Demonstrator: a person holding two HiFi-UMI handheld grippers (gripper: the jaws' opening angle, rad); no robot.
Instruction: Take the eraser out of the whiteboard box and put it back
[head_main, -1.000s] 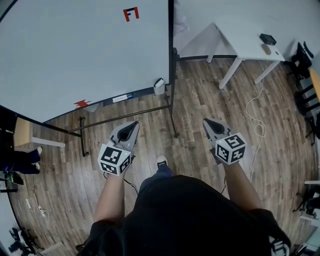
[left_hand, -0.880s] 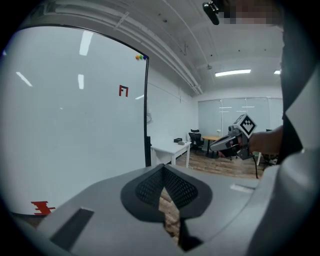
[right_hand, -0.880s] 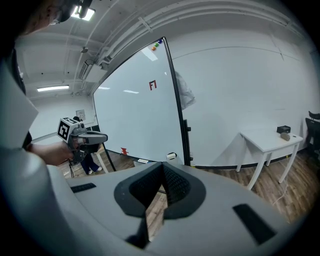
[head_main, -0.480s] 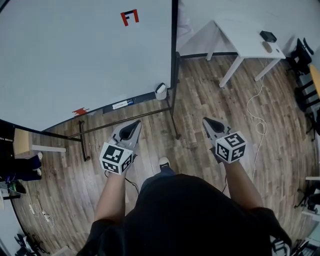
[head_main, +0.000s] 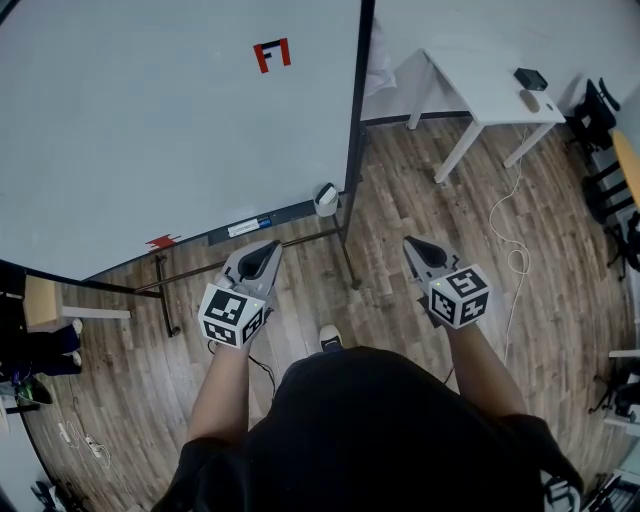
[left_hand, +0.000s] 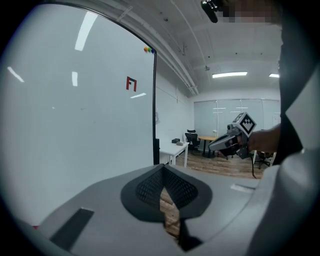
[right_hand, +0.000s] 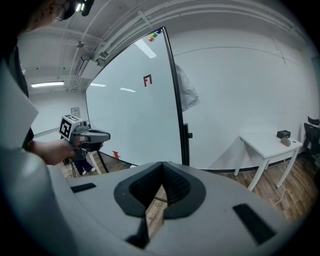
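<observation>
A small white whiteboard box (head_main: 325, 199) hangs at the right end of the whiteboard's (head_main: 150, 130) bottom rail. Something dark shows in its top; whether it is the eraser I cannot tell. My left gripper (head_main: 268, 247) is held over the wood floor, a short way below and left of the box, shut and empty. In its own view the left gripper (left_hand: 162, 168) points past the board's right edge. My right gripper (head_main: 411, 242) hangs further right, its jaws meeting at the tip with nothing between them. The right gripper (right_hand: 161, 164) faces the board's black post (right_hand: 176, 100).
The board's black stand bars (head_main: 250, 238) run across the floor before my feet. A white table (head_main: 490, 85) with a small black device (head_main: 531, 77) stands at the back right. A white cable (head_main: 515, 255) trails on the floor. A wooden stool (head_main: 45, 300) sits at the left.
The whiteboard and its box have slid right and slightly down in the head view as the person steps along. Both grippers keep their places in the view and stay shut.
</observation>
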